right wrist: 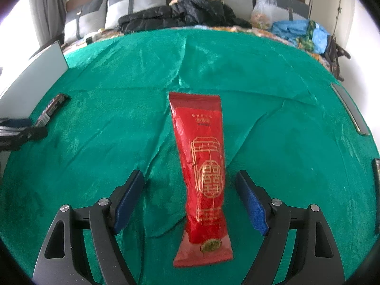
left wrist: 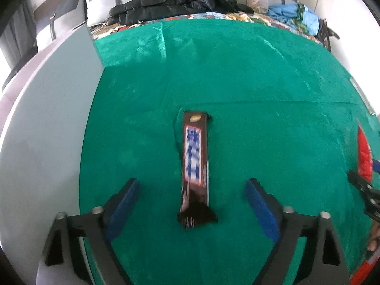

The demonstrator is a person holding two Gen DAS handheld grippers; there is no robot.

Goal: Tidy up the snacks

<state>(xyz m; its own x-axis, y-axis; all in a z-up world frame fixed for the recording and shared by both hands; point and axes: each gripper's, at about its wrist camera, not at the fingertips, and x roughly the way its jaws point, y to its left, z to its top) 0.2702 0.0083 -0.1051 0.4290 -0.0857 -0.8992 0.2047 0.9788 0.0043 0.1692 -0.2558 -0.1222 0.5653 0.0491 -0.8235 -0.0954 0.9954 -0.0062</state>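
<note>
A brown chocolate bar (left wrist: 195,166) with blue lettering lies lengthwise on the green cloth (left wrist: 261,83). My left gripper (left wrist: 192,185) hangs over its near end, open, the blue pads well clear on both sides. A long red snack packet (right wrist: 204,178) with gold print lies on the cloth (right wrist: 285,95) in the right wrist view. My right gripper (right wrist: 190,178) is open around its lower half, pads apart from the wrapper. The chocolate bar (right wrist: 51,110) also appears at far left there, and the red packet (left wrist: 364,156) at the left view's right edge.
A pale grey panel (left wrist: 47,118) borders the cloth on the left. Behind the table lie a black jacket (right wrist: 185,14), a plastic bag (right wrist: 262,11) and blue fabric (right wrist: 299,30) on a sofa. Grey flat items (right wrist: 349,109) sit at the right rim.
</note>
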